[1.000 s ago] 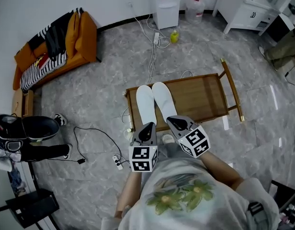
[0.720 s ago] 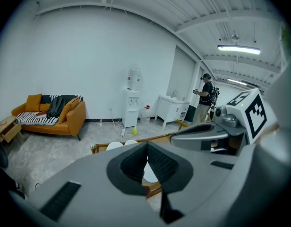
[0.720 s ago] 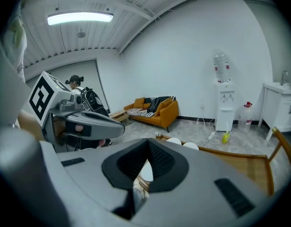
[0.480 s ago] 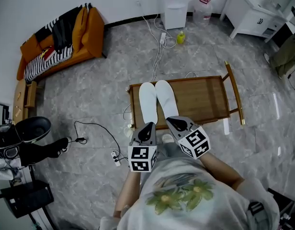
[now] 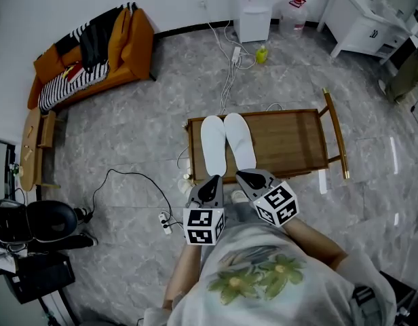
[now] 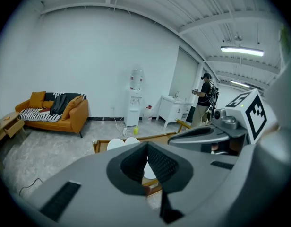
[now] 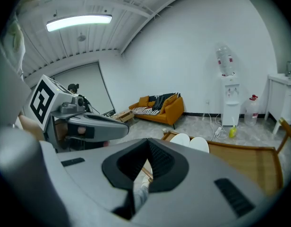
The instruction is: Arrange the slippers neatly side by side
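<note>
Closed and empty, my left gripper (image 5: 210, 185) and right gripper (image 5: 253, 177) hover by the heels of the white slippers (image 5: 214, 145), lying side by side, toes away from me, on the tabletop (image 5: 290, 138).

Low wooden table (image 5: 290, 140) standing on the grey stone floor (image 5: 127, 134), just ahead of the left gripper (image 5: 212, 182) and right gripper (image 5: 248, 176). Two white slippers (image 5: 214, 145) lie on its left end, side by side and touching, lengthwise away from the tongs.
</note>
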{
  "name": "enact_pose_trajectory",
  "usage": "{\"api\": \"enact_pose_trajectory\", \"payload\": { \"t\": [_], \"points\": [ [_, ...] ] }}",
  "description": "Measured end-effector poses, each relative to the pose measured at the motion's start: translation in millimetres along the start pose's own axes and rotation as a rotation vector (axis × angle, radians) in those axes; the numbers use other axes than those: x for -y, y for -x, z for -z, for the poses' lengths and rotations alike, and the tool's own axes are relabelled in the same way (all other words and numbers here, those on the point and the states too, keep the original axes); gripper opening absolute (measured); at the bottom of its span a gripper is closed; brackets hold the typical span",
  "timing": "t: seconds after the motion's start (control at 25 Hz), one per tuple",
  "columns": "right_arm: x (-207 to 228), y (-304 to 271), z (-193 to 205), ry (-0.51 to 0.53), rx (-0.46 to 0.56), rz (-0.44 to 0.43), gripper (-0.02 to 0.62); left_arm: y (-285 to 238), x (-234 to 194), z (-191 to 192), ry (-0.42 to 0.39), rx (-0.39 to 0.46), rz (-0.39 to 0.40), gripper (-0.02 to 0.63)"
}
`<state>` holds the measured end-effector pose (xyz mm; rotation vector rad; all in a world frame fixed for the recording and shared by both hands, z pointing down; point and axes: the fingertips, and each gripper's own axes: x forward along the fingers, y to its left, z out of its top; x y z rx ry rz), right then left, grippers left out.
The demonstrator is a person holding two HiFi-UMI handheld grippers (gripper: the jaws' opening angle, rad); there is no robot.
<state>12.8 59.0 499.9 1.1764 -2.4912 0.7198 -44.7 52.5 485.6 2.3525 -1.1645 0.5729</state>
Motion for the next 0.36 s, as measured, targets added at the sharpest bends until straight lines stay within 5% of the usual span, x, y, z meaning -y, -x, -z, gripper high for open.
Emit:
{"api": "enact_pose_trajectory", "payload": {
  "t": [0.36],
  "points": [
    [-2.4,-8.3,6.9,-0.007,-0.012,0.008,0.006,1.2,-10.2,10.2,0.024,-0.001,0.004,0.015]
  ]
}}
